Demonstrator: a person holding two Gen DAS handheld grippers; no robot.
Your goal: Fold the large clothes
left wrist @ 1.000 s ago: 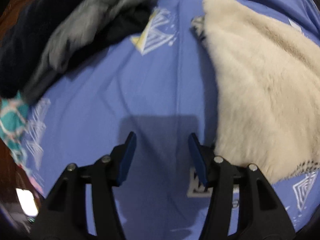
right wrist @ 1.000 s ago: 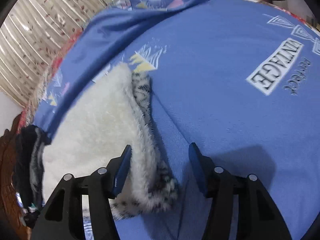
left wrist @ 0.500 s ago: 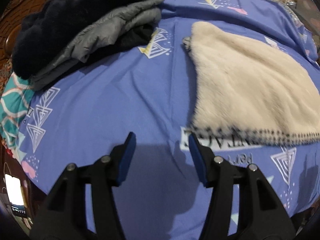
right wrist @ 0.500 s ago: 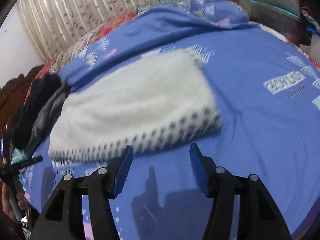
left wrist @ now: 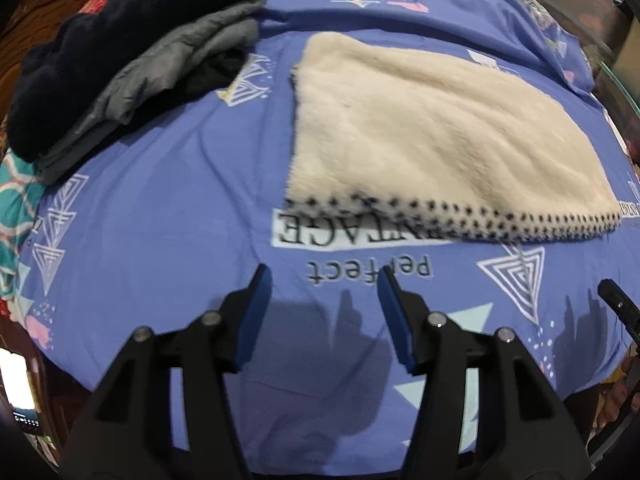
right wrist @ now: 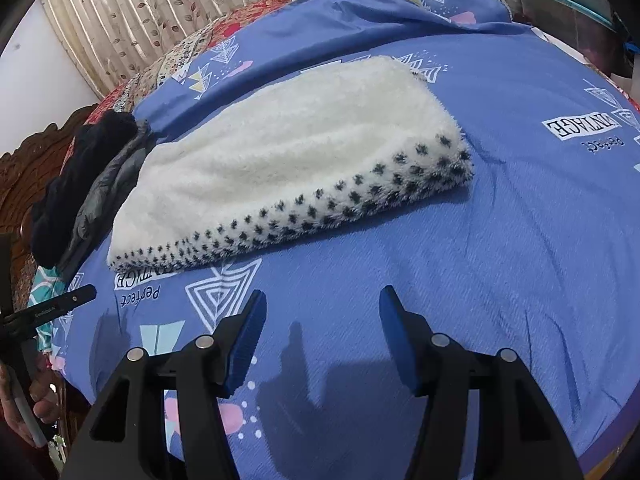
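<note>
Hovering spread and empty over the blue sheet [right wrist: 500, 208]: left gripper [left wrist: 322, 286], right gripper [right wrist: 318, 308]. Beyond, folded cream fleece [right wrist: 288, 148] lies flat. Farther left, dark clothes pile [left wrist: 120, 52], partly cut off.

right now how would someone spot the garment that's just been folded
On the blue printed bedsheet, look mid-bed, right of the dark clothes pile. It is the cream fleece garment, folded flat, the only pale fluffy piece, edged with black dots.
</note>
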